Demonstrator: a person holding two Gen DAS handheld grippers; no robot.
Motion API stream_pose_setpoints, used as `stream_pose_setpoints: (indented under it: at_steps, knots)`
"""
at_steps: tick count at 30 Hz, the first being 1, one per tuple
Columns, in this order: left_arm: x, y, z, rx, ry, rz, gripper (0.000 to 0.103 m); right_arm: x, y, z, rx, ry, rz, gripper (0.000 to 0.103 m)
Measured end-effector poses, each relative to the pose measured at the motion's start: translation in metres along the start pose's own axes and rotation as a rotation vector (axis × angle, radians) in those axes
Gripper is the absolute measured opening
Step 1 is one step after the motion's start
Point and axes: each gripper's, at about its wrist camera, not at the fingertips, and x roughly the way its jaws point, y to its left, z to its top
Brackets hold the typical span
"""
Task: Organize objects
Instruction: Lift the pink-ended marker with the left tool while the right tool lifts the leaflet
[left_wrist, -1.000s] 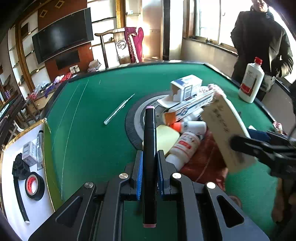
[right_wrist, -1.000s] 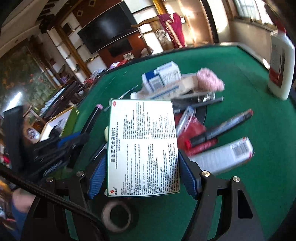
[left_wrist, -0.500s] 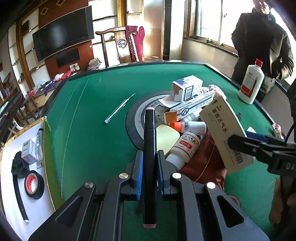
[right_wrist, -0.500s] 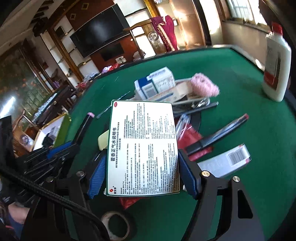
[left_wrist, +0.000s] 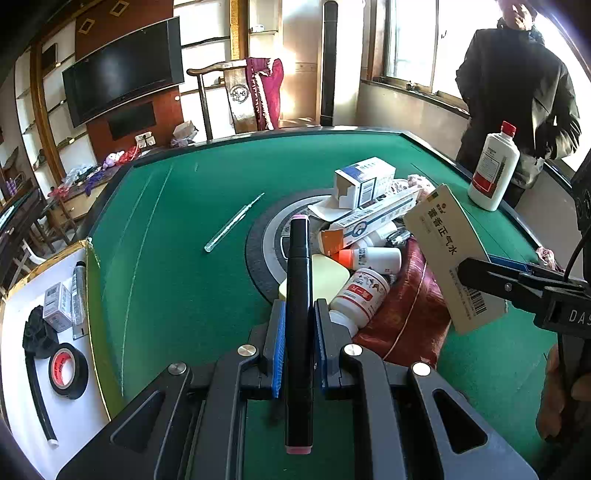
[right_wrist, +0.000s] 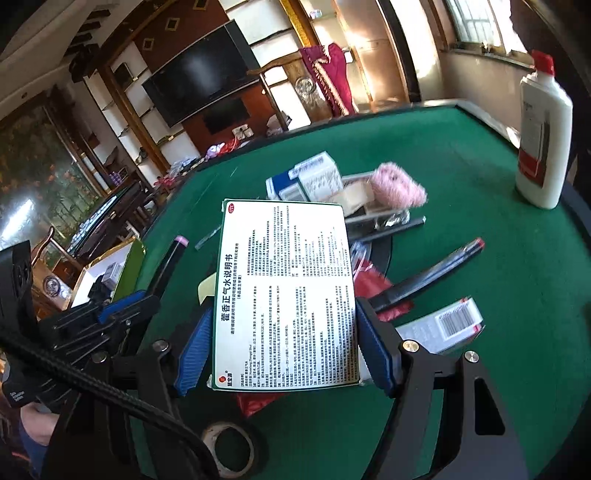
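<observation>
the left claw (left_wrist: 298, 325) is pinched on a long black marker with pink end caps (left_wrist: 298, 295), gripped near its middle so both ends stick out well past the blue pads. the right claw (right_wrist: 284, 347) is clamped across the width of a flat white medicine box with a green edge and printed text (right_wrist: 284, 295), held above the green felt counter (left_wrist: 177, 266).

the box is wide and thin, caught only by its side edges, so a small twist could make it buckle or pivot out and fall into the heap of small white bottles (left_wrist: 365, 291), cartons and a red cloth pouch (left_wrist: 410, 310) just beneath. the marker, long on both sides of the grip, may knock those bottles if swung low. the two claws hang close together, so crossing paths risks a bump. the open white tray with black tape roll (left_wrist: 68, 365) lies off the counter's left edge.
</observation>
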Motion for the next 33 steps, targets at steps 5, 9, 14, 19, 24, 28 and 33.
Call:
stream_pose_setpoints:
  at_steps: [5, 9, 14, 19, 24, 28, 33]
  knots:
    - [-0.001, 0.002, 0.001, -0.007, -0.002, 0.004, 0.012, -0.002, -0.002, 0.001, 0.002, -0.006, -0.005, 0.072]
    - [-0.005, 0.003, 0.001, -0.011, -0.012, -0.001, 0.012, 0.001, 0.001, -0.001, 0.01, 0.011, 0.021, 0.072]
    - [-0.01, 0.011, 0.003, -0.033, -0.022, -0.015, 0.012, -0.001, 0.009, -0.002, 0.018, 0.003, 0.043, 0.072]
    - [0.005, 0.016, 0.001, -0.01, 0.054, -0.047, 0.012, -0.002, 0.009, -0.001, 0.033, -0.012, 0.037, 0.072]
    - [0.017, 0.023, -0.002, -0.007, 0.111, -0.061, 0.012, -0.002, 0.003, -0.001, 0.052, -0.008, 0.053, 0.072]
    - [0.019, 0.029, -0.003, -0.011, 0.11, -0.015, 0.012, -0.003, 0.005, -0.002, 0.035, -0.007, 0.062, 0.072]
    - [0.026, 0.048, -0.005, -0.041, 0.15, -0.006, 0.012, -0.005, 0.005, -0.002, 0.034, -0.009, 0.08, 0.072]
